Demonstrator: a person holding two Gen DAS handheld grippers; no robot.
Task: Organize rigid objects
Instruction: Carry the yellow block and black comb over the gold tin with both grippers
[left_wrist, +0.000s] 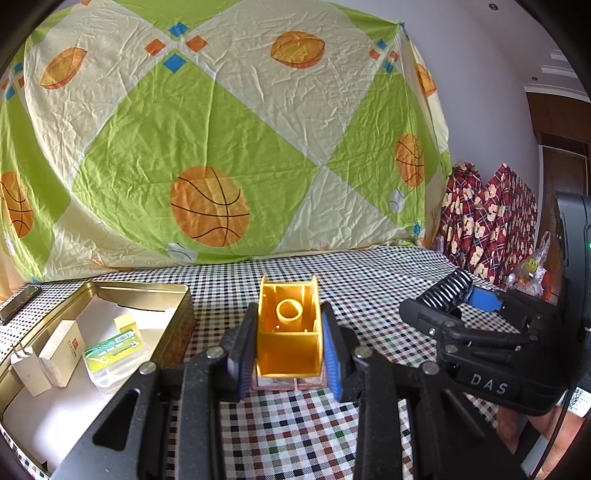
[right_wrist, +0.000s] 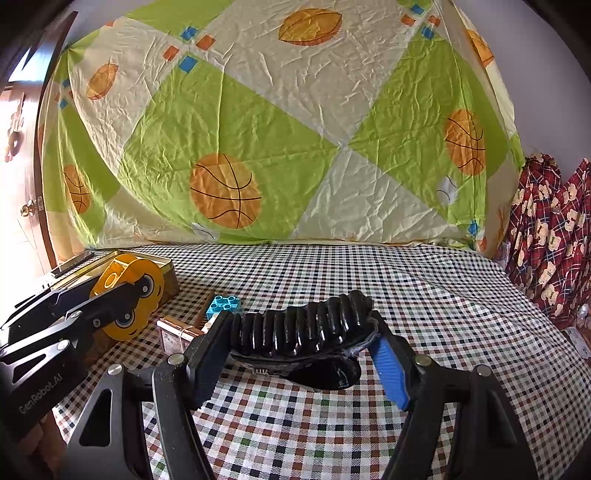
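My left gripper (left_wrist: 289, 341) is shut on a yellow toy car block (left_wrist: 289, 332), held above the checked tablecloth, hollow underside toward the camera. It also shows in the right wrist view (right_wrist: 127, 299), with its wheels visible, next to the gold tin (right_wrist: 168, 267). My right gripper (right_wrist: 301, 343) is shut on a black ribbed hair claw clip (right_wrist: 303, 328) just above the cloth. From the left wrist view the right gripper (left_wrist: 465, 299) holds the clip (left_wrist: 445, 291) at the right.
An open gold tin (left_wrist: 184, 295) at the left holds a white charger (left_wrist: 29, 369), a small box (left_wrist: 61, 347) and a green-labelled case (left_wrist: 114, 350). A blue brick (right_wrist: 224, 304) and a pink box (right_wrist: 177, 332) lie on the cloth. A sheet backdrop hangs behind.
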